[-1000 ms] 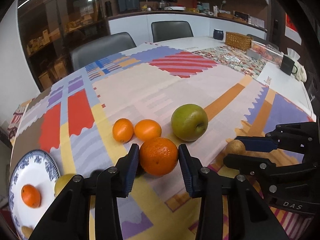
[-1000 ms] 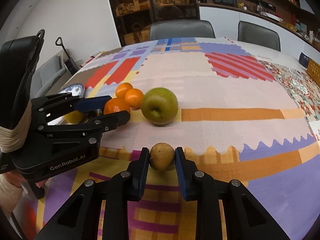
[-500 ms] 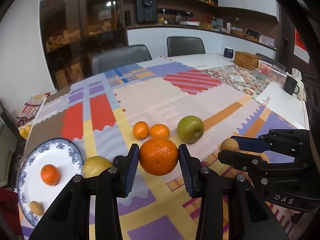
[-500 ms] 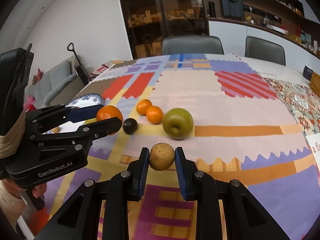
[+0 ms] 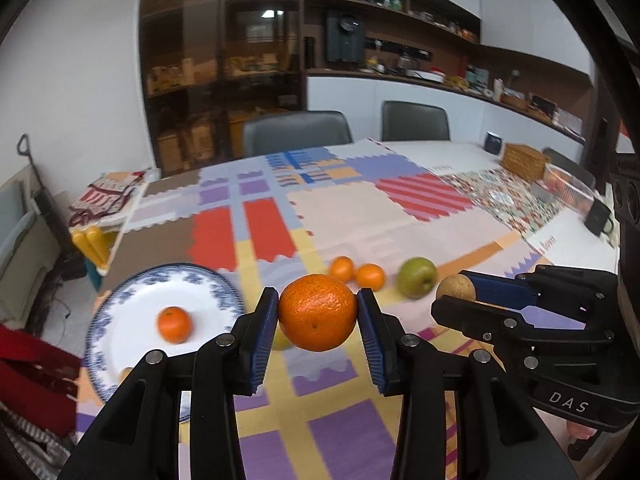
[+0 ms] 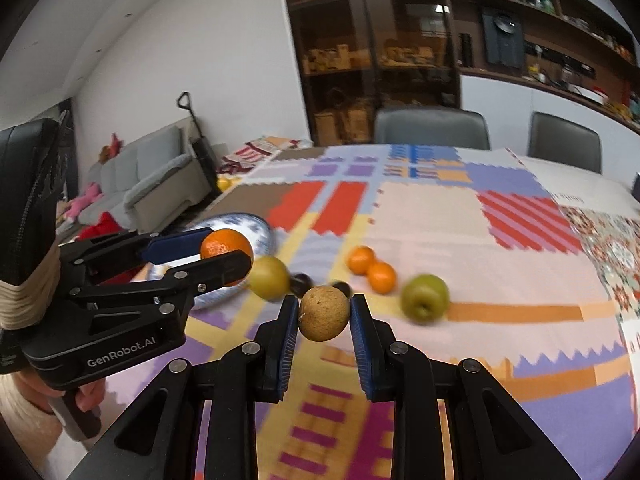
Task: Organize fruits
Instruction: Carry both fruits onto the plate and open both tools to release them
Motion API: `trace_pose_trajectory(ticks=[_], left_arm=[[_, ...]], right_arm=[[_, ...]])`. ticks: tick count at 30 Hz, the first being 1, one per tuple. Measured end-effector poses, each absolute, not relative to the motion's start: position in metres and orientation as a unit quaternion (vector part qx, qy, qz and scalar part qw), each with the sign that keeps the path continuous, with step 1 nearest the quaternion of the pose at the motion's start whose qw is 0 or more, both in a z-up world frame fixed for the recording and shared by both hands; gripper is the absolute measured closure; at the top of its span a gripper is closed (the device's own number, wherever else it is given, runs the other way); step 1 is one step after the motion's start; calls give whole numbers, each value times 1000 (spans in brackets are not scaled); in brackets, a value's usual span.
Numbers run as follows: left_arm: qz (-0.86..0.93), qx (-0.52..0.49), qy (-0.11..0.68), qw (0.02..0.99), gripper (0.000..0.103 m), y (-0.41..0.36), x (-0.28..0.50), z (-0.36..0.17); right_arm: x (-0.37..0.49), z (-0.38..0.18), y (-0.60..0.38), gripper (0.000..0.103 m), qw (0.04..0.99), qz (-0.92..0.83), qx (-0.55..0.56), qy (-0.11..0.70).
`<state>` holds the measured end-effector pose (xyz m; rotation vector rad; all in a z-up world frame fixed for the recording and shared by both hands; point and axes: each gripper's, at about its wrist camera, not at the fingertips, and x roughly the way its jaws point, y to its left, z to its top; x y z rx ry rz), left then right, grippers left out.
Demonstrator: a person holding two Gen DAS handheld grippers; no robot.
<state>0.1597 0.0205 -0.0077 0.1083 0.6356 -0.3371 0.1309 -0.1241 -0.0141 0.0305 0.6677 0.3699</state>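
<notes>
Table (image 5: 360, 216), covered with a patchwork cloth, carries the whole work area. Blue-rimmed plate (image 5: 120, 300) sits at the near-left edge of the cloth and holds one small orange (image 5: 174, 324); a small tan fruit at its near rim is largely hidden behind the left gripper's arm.

Loose on the cloth: green apple (image 5: 417, 276), two small tangerines (image 5: 356, 272) touching each other just left of it, a yellow-green fruit (image 6: 270, 278) just beside the plate's rim, and two dark small fruits (image 6: 301, 283) next to that.

Left gripper (image 5: 318, 326) is clenched on a large orange (image 5: 318, 312), carried clear of the cloth. Right gripper (image 6: 324, 320) is clamped on a brown round fruit (image 6: 324, 313), also carried off the surface.

Governing relation: the plate lies to the left of and slightly below the held large orange, on the left gripper's own side. In the right wrist view the left gripper stands between the right gripper and the plate, its load seen against the plate's rim. Judgement: the left gripper is the nearer and should deliver first. The right gripper has to cross leftward over the yellow-green fruit and the dark fruits, and risks meeting the left gripper if both descend together. Both held fruits are round, so no long axis needs aligning.
</notes>
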Motion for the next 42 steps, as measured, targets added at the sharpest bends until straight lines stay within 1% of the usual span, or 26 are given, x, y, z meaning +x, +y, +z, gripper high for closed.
trace_pose_trajectory(ticks=[11,20,26,33,42], left_arm=[[-82,25,311,946,64,89,164,2],[-38,9,338,940,64,137,187,-16],[-21,2,364,931,64,160,211,-39],[-13,-4,399,917,64,177,235,-69],[-13,-4,422,906,63,185,252,-90]], right_arm=[[157,9,-60,75,915,251,-8,314],[191,7,-9,75,901,285,-35,327],[220,-12,19,75,885,293,-42,360],[246,-49,42,75,862,298,-48,408],[258,-78,55,75,846,295,-52,440]])
